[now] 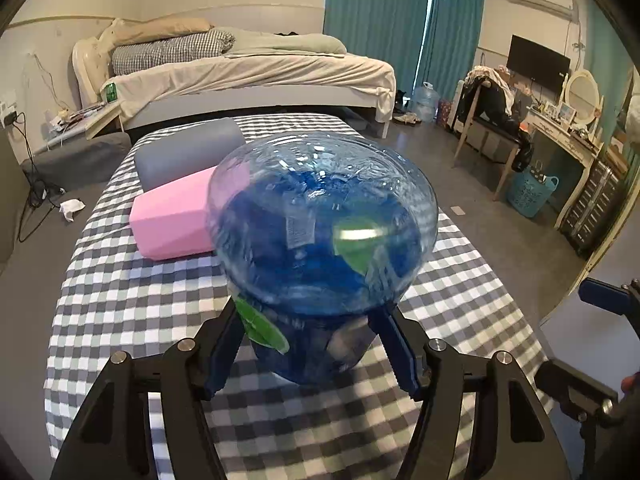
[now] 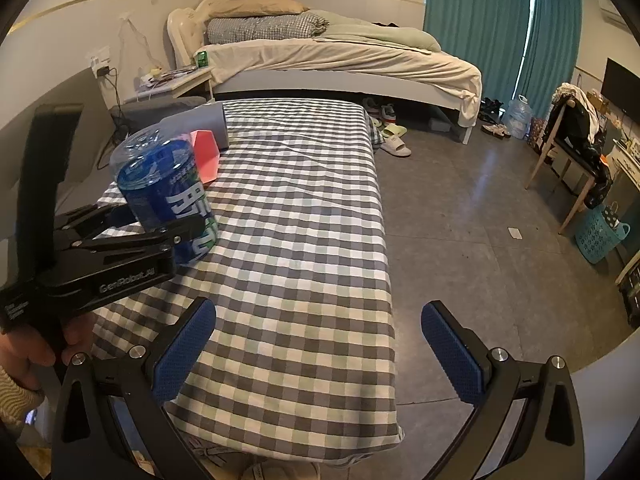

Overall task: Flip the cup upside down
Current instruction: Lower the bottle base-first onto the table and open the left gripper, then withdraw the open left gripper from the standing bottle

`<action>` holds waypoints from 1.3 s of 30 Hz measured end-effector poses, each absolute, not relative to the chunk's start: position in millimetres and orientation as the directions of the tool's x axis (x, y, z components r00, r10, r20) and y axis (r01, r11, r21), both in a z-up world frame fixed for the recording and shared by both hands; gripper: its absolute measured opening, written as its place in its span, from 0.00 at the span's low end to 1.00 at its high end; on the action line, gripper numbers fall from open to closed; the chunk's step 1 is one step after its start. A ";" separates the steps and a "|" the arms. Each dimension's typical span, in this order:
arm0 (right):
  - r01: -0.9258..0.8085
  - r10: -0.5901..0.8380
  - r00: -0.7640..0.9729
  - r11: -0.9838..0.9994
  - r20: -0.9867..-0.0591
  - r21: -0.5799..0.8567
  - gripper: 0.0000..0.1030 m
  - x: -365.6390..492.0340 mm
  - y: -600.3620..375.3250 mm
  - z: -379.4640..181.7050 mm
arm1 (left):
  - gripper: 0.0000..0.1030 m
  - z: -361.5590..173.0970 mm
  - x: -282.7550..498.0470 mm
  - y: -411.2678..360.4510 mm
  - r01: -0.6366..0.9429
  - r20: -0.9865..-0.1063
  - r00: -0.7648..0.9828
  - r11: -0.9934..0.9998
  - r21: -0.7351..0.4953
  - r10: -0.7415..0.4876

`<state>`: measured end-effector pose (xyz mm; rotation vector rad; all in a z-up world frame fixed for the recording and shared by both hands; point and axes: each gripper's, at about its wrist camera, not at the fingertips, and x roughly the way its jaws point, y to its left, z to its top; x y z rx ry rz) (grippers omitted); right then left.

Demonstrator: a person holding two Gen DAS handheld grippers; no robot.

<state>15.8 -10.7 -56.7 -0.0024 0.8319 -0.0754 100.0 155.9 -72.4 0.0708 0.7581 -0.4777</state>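
Observation:
A clear plastic cup with a blue printed label (image 1: 320, 236) is held in my left gripper (image 1: 308, 320), whose blue pads press its sides. In the right wrist view the cup (image 2: 164, 184) stands tilted on the checked cloth, its clear flat end up, with the left gripper (image 2: 160, 224) shut around it. My right gripper (image 2: 316, 344) is open and empty, over the near end of the table to the right of the cup. The right gripper also shows at the right edge of the left wrist view (image 1: 600, 332).
The table has a grey-and-white checked cloth (image 2: 304, 208). A pink block (image 1: 168, 220) and a grey block (image 1: 188, 152) lie behind the cup. A bed (image 2: 340, 56) stands beyond the table. A chair (image 2: 572, 148) and a blue basket (image 2: 600, 236) stand on the floor at right.

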 end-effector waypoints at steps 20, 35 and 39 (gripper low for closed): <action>0.069 -0.056 0.776 0.998 -0.629 -0.003 1.00 3.5 -2.1 1.0 | 0.80 -18.1 55.7 215.6 0.320 -0.600 0.727 0.938 -0.134 -0.333; 0.025 -0.036 0.808 0.999 -0.588 -0.026 1.00 -7.6 14.8 -28.9 | 0.94 -36.0 33.9 234.5 0.255 -0.536 0.805 0.964 -0.074 -0.254; 0.043 -0.041 0.800 0.999 -0.599 -0.011 1.00 -6.0 10.3 -33.9 | 0.98 -42.5 35.9 240.4 0.241 -0.555 0.790 0.964 -0.111 -0.261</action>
